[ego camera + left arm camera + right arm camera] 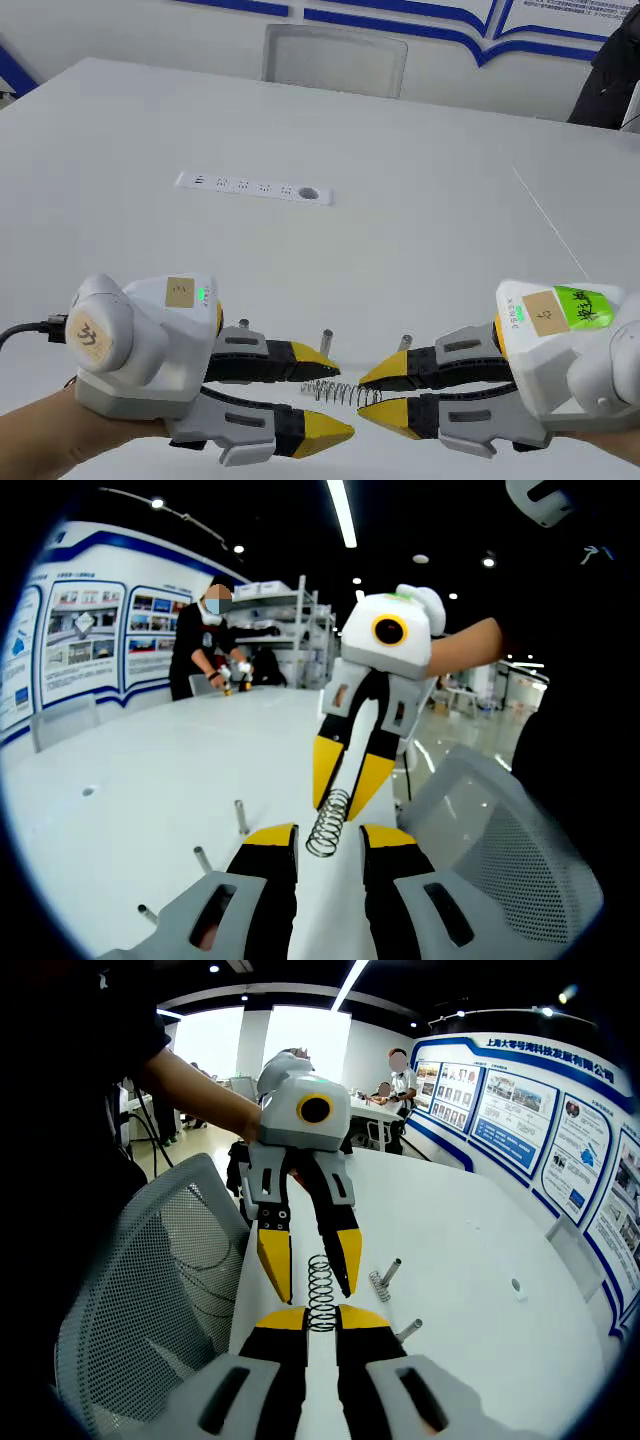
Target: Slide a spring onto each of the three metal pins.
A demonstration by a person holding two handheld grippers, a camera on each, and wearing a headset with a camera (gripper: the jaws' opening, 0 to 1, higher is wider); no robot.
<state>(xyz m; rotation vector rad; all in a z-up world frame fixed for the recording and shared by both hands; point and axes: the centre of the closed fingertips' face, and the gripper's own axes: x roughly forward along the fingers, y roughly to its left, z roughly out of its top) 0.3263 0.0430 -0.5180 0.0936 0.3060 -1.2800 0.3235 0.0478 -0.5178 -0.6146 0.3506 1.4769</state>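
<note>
A loose steel spring [330,391] hangs level between the two gripper noses, just above the white table [300,130]. My right gripper [361,396] is shut on its right end; in the right gripper view the coil [320,1290] stands out from between those jaws [320,1322]. My left gripper [342,396] is open, its yellow tips on either side of the spring's other end [325,830] without pinching it. Three upright metal pins [243,325] [325,338] [405,343] stand in a row just behind the grippers. A small coil [378,1285] seems to lie at one pin's foot.
A white power strip [252,187] lies flat mid-table, beyond the pins. A grey chair back [335,55] stands at the far edge. A mesh chair [170,1260] is close behind the near edge. People work at another bench [215,630] in the background.
</note>
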